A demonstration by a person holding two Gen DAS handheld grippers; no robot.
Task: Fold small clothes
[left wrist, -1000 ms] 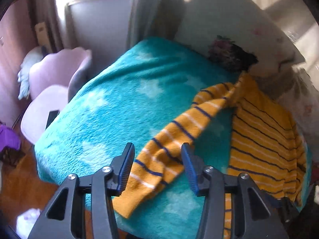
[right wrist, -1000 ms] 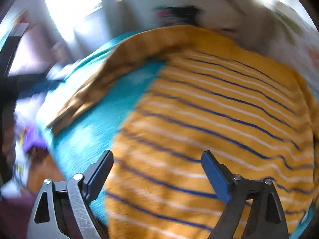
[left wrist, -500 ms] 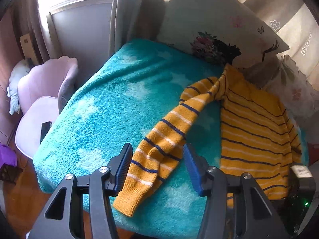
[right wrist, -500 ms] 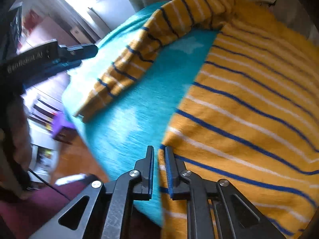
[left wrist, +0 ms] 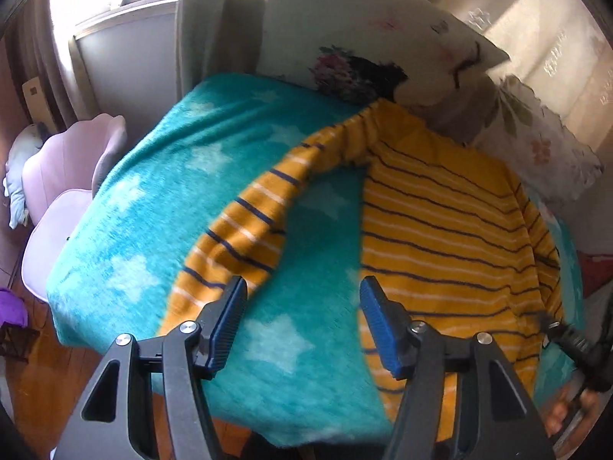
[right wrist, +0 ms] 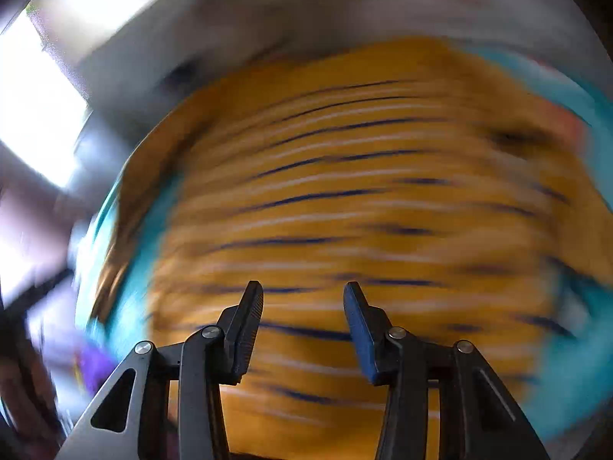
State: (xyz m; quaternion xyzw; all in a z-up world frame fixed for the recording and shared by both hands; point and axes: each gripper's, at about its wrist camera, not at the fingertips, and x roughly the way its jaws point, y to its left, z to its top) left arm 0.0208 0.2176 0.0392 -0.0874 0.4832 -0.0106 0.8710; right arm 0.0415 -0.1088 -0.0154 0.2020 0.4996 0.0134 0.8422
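Note:
A yellow sweater with navy and white stripes [left wrist: 452,230] lies on a teal star-patterned blanket [left wrist: 184,176]. Its body is on the right and one sleeve [left wrist: 245,237] stretches down to the left. My left gripper [left wrist: 302,306] is open and empty above the blanket, between the sleeve and the body. My right gripper [right wrist: 302,306] is open and empty over the sweater's body [right wrist: 364,191]; that view is blurred by motion. The right gripper's tip also shows at the sweater's lower right edge in the left wrist view [left wrist: 571,341].
A patterned pillow [left wrist: 383,50] leans at the head of the bed behind the sweater. A pink chair [left wrist: 65,176] stands left of the bed by a window and curtain. Wooden floor [left wrist: 38,391] lies below the blanket's front edge.
My right gripper was shut at the sweater's hem edge and has opened and swung over the body. My left gripper has shifted right, off the sleeve and over bare blanket.

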